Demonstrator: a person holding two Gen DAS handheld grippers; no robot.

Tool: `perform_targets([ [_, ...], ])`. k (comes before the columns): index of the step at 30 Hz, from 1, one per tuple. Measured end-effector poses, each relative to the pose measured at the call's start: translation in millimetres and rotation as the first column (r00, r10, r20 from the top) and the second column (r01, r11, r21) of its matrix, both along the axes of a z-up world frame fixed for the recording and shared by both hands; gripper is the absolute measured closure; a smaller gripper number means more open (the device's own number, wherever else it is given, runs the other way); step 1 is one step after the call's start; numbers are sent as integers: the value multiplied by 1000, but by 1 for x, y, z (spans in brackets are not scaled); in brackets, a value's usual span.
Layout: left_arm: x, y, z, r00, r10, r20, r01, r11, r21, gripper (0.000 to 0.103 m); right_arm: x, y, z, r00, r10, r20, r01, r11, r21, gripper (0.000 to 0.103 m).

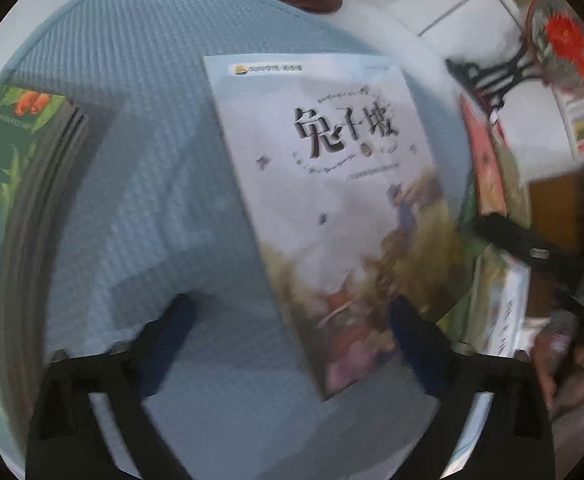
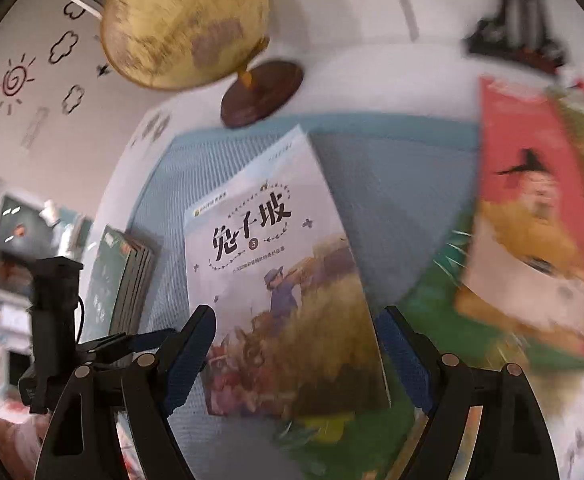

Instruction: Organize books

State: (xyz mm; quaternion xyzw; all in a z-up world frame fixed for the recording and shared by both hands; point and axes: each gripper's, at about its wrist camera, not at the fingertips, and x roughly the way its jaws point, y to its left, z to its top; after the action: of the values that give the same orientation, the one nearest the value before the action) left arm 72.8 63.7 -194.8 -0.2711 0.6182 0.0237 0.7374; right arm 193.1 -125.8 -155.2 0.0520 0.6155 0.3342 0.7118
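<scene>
We are seeing the pale book lying flat on the blue mat at frame centre in both wrist views. Left gripper jaws are standing released over its lower edge, pads not pressing. Right gripper jaws are also spread, straddling the book's bottom. Green book stack is sitting at left edge, red book at right, globe upper left on the white worktop.
</scene>
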Motion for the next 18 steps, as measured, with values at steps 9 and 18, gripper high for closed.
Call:
perform_targets([
  [9, 9, -24, 3, 997, 7, -73, 3, 991, 137, 1, 30, 20, -31, 960, 246, -133, -236, 968, 90, 0],
  [18, 17, -48, 4, 993, 15, -117, 14, 970, 245, 0, 43, 26, -38, 937, 286, -202, -268, 957, 114, 0],
])
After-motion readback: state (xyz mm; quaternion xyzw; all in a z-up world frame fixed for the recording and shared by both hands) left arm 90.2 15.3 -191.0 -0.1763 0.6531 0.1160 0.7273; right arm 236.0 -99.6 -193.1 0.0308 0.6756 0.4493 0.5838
